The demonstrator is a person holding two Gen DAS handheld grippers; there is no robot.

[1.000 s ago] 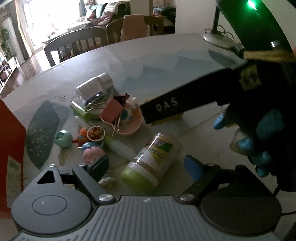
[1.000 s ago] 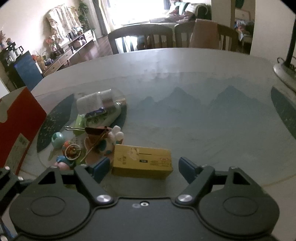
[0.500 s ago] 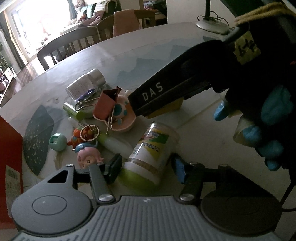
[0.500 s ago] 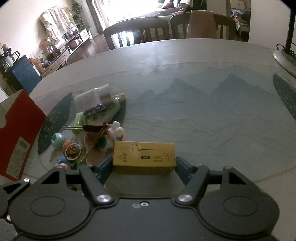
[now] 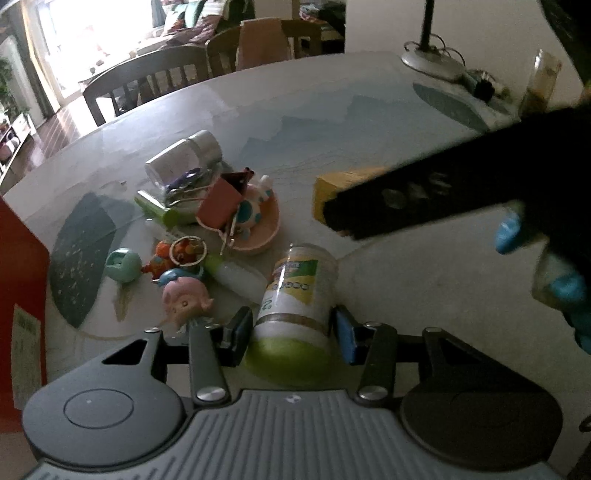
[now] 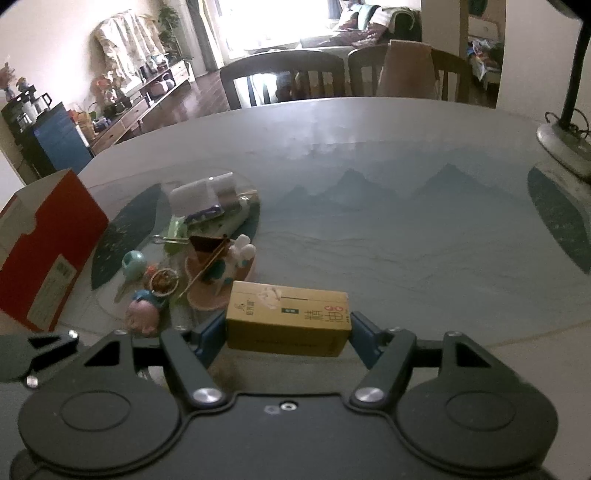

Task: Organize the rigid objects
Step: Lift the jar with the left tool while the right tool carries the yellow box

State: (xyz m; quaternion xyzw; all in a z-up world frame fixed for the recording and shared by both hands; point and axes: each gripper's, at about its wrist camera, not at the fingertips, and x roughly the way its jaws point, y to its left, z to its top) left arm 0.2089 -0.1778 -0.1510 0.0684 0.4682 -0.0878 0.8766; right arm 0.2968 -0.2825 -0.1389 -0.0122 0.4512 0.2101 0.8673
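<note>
Left gripper (image 5: 291,334) jaws just closed onto green-capped clear plastic jar (image 5: 295,295) lower centre; right gripper (image 6: 286,328) clamps yellow cardboard box (image 6: 288,314) lower centre

Jar (image 5: 295,295) right of toy pile (image 5: 184,258); box (image 6: 288,317) right of bowl (image 6: 218,288)

A lived-in home, dining room open to a lounge. Round pale dining table (image 6: 369,155) with dark slatted wooden chairs (image 6: 284,79) at twelve o'clock; cushioned sofa (image 6: 354,29) beyond, by a bright window; low wooden sideboard (image 6: 147,99) at ten o'clock.
</note>
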